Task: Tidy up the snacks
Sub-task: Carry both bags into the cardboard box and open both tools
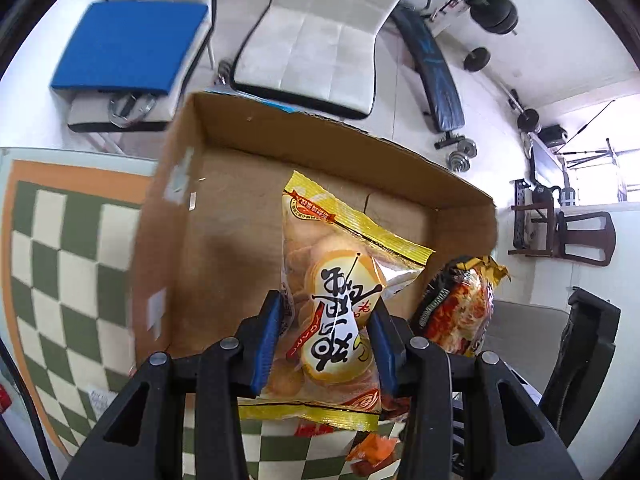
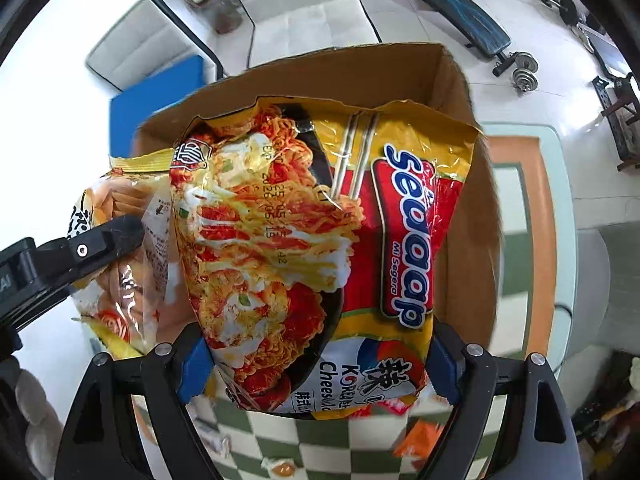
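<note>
My left gripper [image 1: 326, 344] is shut on a yellow cracker packet [image 1: 336, 280], which hangs above the open cardboard box [image 1: 224, 248]. The box's inside looks bare. My right gripper [image 2: 318, 364] is shut on a wide yellow-and-red instant noodle packet [image 2: 312, 248], also held over the cardboard box [image 2: 460, 80]. The noodle packet [image 1: 460, 312] shows to the right in the left wrist view. In the right wrist view, at the left, the cracker packet [image 2: 120, 240] shows with one finger of the left gripper [image 2: 100, 240] on it.
The box stands on a green-and-white checked mat [image 1: 64, 264] with an orange border. Small orange snack wrappers [image 1: 372, 452] lie on the mat below the grippers. White chairs [image 1: 316, 40], a blue cushion [image 1: 128, 44] and a weight bench [image 1: 436, 76] stand beyond the table.
</note>
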`<state>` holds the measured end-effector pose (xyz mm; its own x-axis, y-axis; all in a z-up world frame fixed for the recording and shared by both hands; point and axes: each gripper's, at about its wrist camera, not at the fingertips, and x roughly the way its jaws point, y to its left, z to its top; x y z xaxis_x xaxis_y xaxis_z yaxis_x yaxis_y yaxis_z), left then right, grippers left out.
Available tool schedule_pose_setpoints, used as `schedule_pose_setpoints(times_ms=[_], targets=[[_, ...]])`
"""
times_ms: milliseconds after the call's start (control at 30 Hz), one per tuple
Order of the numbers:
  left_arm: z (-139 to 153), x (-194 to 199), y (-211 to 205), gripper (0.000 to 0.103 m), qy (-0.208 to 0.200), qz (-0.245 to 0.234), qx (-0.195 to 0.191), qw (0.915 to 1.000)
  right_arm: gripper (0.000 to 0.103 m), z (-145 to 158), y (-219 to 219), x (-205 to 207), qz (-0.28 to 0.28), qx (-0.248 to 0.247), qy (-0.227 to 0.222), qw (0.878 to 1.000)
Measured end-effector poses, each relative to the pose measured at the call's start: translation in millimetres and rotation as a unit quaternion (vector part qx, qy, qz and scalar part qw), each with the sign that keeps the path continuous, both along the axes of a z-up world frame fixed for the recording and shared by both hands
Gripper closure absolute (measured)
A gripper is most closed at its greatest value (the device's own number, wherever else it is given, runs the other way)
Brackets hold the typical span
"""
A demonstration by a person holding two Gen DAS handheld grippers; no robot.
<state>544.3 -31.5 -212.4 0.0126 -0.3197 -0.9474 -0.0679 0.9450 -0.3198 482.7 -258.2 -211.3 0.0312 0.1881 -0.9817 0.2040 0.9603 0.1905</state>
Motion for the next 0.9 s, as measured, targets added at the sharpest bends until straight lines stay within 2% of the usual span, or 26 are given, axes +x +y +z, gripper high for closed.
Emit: schedule_pose_setpoints(times_ms=[67,167,333,567,700,733,833,867,900], targets=[[-17.4,12.1,-4.8,0.064,0.017,-0.003,0.0,0.9999,0.015,-27.0,13.6,15.2,0.008,-0.005,0.012,1.0],[-43.7,26.4,-10.9,0.064,0.039,-0.006,-0.001,0.9992,0.015,-41.0,18.8,31.3,0.004,-0.004,0.029,1.0],[-70.5,34.9,-16.8,0.064,0.06,-0.008,-0.003,0.9982,0.015,-56.9,32.5,45.6,0.012,-0.006,0.056,0.998],[-87.7,34.3,-20.2,0.064,0.072,-0.016,0.028,0.9969,0.014,-48.8,32.5,36.0,0.01,-0.008,0.089,0.996],[-87.9,31.4,-26.2,0.061,0.064,-0.044,0.045,0.996,0.014,-48.4,34.6,41.6,0.014,-0.017,0.104,0.994],[-86.0,30.7,-27.2,0.056,0.057,-0.049,0.049,0.996,0.014,-46.8,35.4,43.3,0.015,-0.019,0.106,0.994],[-79.0,34.5,-29.8,0.028,0.035,-0.07,0.072,0.9943,0.013,-44.4,37.5,45.2,0.017,-0.026,0.114,0.993],[-76.5,33.7,-30.1,0.022,0.032,-0.073,0.075,0.994,0.01,-43.6,37.6,45.4,0.017,-0.031,0.114,0.993],[-74.2,33.0,-30.2,0.02,0.031,-0.075,0.074,0.994,0.006,-39.1,39.1,48.7,0.018,-0.034,0.11,0.993]])
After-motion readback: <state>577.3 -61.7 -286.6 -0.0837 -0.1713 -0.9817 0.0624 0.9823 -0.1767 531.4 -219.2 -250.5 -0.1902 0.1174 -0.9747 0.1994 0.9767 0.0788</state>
